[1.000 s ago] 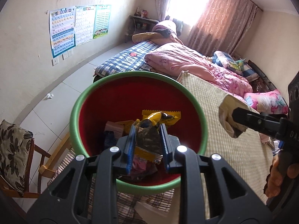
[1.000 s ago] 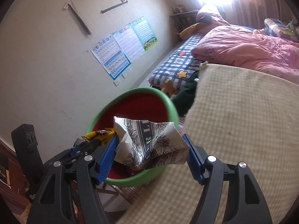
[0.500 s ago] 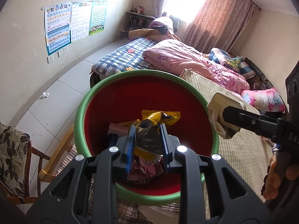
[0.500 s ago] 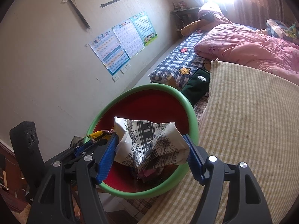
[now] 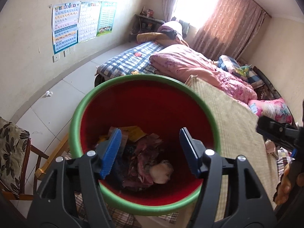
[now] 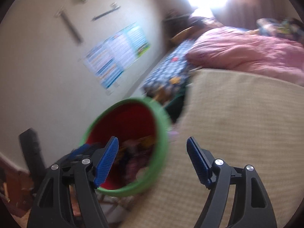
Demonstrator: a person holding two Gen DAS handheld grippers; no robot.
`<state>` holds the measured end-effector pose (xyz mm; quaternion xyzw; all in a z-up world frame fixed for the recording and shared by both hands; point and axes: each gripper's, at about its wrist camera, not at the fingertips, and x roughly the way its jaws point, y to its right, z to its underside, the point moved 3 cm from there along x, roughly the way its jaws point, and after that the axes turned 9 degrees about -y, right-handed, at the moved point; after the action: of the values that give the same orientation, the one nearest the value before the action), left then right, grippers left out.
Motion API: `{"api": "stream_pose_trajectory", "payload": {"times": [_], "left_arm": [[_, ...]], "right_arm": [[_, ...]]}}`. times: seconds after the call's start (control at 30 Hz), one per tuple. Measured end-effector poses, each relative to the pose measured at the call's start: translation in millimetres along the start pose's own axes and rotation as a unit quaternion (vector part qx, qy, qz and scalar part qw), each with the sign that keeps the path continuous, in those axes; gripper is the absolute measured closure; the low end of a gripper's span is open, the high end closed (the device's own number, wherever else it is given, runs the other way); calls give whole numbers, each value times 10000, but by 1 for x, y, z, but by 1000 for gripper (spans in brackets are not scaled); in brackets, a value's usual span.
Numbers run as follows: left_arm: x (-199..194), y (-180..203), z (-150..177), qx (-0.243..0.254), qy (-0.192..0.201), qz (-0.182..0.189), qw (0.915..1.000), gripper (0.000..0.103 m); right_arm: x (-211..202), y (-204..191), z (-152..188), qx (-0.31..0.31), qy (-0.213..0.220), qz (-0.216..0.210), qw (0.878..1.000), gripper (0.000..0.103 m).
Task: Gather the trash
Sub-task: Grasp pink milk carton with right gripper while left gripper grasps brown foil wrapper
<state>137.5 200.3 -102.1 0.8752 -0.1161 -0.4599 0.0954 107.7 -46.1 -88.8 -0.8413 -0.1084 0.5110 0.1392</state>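
Observation:
A red bin with a green rim (image 5: pixel 76 125) stands by the bed and holds several wrappers (image 5: pixel 140 153) and a pale crumpled paper (image 5: pixel 161 172). My left gripper (image 5: pixel 150 150) is open and empty right above the bin's mouth. My right gripper (image 6: pixel 153 157) is open and empty over the bin's right edge and the straw mat; this view is blurred. The bin shows in the right wrist view (image 6: pixel 161 125). The right gripper's black body (image 5: pixel 275 131) shows at the right of the left wrist view.
A woven straw mat (image 5: pixel 233 125) covers the bed beside the bin, with a pink quilt (image 5: pixel 199 66) and checked blanket (image 5: pixel 131 60) beyond. A wooden chair with a floral cushion (image 5: pixel 11 152) stands left. A crumpled paper (image 5: pixel 49 93) lies on the tiled floor.
Both grippers have opened. The yellow wrapper has left the left gripper and the printed paper has left the right one; both grippers are now empty over the bin. The right gripper has swung rightward.

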Motion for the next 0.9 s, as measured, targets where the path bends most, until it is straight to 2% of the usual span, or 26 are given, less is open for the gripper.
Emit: {"api": "stream_pose_trajectory", "payload": {"times": [0.13,0.27,0.37,0.47,0.53,0.6,0.73,0.83,0.9], "left_arm": [[-4,29,0,41,195,34,9998,40],[0,61,4,104,170,81,9998,39],[6,96,13,260,72,123,9996,38],[15,128,23,369,-83,218,9990,38],[21,155,29,483,-152,299,9983,38],[27,177,35,612,-199,376,9972,38],[41,227,38,855,-290,576,9942,37],[55,266,33,1070,-367,761,9907,36],[67,292,30,1200,-457,901,9876,36]], "right_arm": [[-45,94,11,672,426,1043,9914,31],[-91,202,36,1467,660,2036,9658,31],[-111,265,46,1647,604,2566,9505,31],[-110,301,48,1443,232,2586,9549,31],[-106,312,46,1067,80,2637,9586,31],[-95,314,45,826,-114,2623,9614,36],[-71,320,50,361,-614,2434,9673,62],[-66,316,56,-64,-649,2567,9643,72],[-73,313,59,-72,-620,2208,9733,77]]}}
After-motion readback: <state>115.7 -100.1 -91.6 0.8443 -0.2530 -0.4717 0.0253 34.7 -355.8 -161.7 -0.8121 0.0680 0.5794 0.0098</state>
